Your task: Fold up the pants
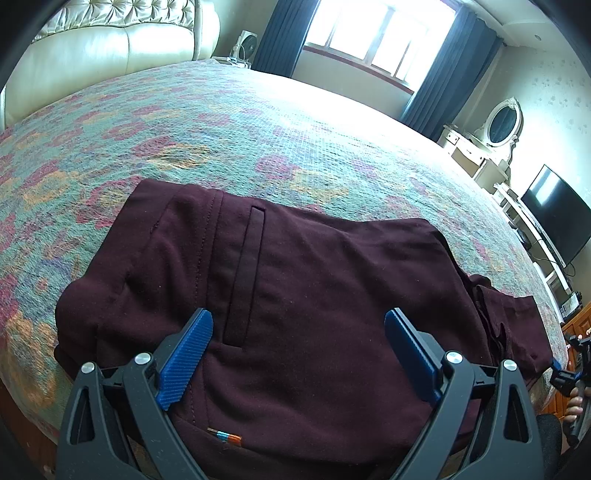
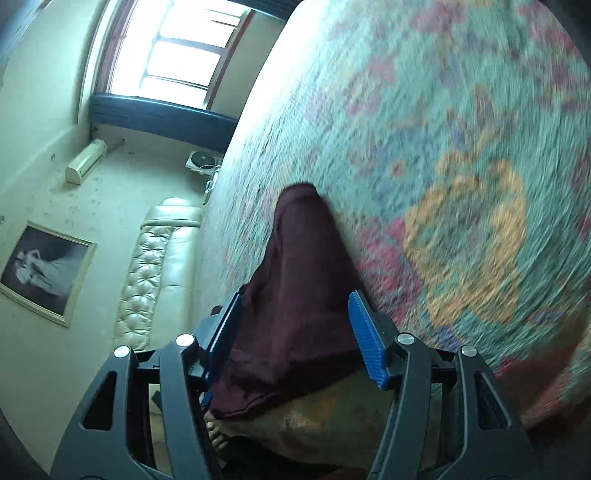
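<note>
The maroon pants (image 1: 295, 295) are lying on the bed (image 1: 258, 122) near its front edge, already folded into a compact stack, with 1 end (image 1: 517, 325) sticking out at the right. The left gripper (image 1: 297, 350) is hovering wide open above them, gripping nothing. The right gripper (image 2: 295, 332) is standing partly open around the fabric, its pads not pressing. Tucking that loose end seems all that is remaining.

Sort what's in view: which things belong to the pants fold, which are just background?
Job:
- maroon pants, folded on the bedspread
- left gripper, open over them
- right gripper, open, cloth between its fingers

Background:
- headboard
- fan
- curtains
- vanity mirror
- TV
- framed picture
</note>
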Demonstrator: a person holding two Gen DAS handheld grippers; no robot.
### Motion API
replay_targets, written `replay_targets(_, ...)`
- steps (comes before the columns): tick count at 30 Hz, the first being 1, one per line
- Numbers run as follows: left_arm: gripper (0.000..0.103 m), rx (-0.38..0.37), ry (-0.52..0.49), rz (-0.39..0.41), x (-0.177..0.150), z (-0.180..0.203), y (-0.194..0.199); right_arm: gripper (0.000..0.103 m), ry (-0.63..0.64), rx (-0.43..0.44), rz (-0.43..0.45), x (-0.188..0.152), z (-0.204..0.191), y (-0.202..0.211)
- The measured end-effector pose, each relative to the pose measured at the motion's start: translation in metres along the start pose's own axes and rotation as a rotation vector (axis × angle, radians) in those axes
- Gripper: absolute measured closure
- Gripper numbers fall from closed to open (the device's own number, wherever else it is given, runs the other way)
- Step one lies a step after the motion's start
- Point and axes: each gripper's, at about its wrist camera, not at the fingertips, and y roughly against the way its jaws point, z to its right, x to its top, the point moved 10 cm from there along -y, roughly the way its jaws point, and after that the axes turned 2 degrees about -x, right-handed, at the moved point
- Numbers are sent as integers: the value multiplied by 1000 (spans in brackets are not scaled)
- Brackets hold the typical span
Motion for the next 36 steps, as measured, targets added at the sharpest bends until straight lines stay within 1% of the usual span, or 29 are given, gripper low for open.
replay_targets(3,10,-1,-1,0,0,-1,0,44,-17,8,8,-2,2,1)
replay_targets(4,10,-1,0,0,0,0,0,44,-18,3,20,-1,3,6)
replay_targets(6,10,-2,0,1,1,0,0,44,-34,-11,76,6,8,15)
replay_targets(7,10,-2,-1,1,1,0,0,44,-42,-31,74,8,14,17)
replay_targets(9,10,-1,-2,1,1,-1,0,44,-40,-66,10,-2,20,5)
replay_targets(12,10,-3,3,2,1,-2,0,46,-10,-73,-43,-11,13,-7)
replay_targets(14,10,-2,0,2,1,-2,0,61,6,-115,-63,-17,15,-12)
replay_targets(15,10,-2,0,2,2,-3,0,63,4,-130,-66,-18,17,-13)
replay_targets(17,10,-3,1,2,1,-2,0,71,-4,-134,-75,-20,18,-12)
replay_targets(18,10,-4,0,2,1,-2,0,73,1,-142,-78,-19,20,-10)
replay_targets(20,10,-3,-1,2,2,-2,0,79,32,-179,-84,-21,21,-10)
replay_targets(23,10,-4,0,2,1,-2,0,83,71,-209,-96,-22,15,-14)
replay_targets(27,10,-3,0,2,1,-2,0,82,86,-215,-117,-21,10,-19)
replay_targets(29,10,-3,-1,2,1,-2,0,76,93,-186,-138,-18,6,-17)
replay_targets(30,10,-3,-3,2,1,-2,0,75,87,-178,-144,-15,2,-16)
replay_targets(32,10,-4,-6,1,1,-2,0,72,76,-153,-116,-1,-6,-3)
replay_targets(33,10,-4,-7,1,1,-2,0,68,76,-134,-98,7,-10,1)
replay_targets(34,10,-5,-6,1,1,-1,0,58,82,-111,-83,18,-17,3)
replay_targets(35,10,-5,-6,2,1,-1,0,54,96,-98,-86,28,-23,-2)
replay_targets(36,10,-3,-6,3,1,-1,0,54,109,-86,-103,36,-27,-10)
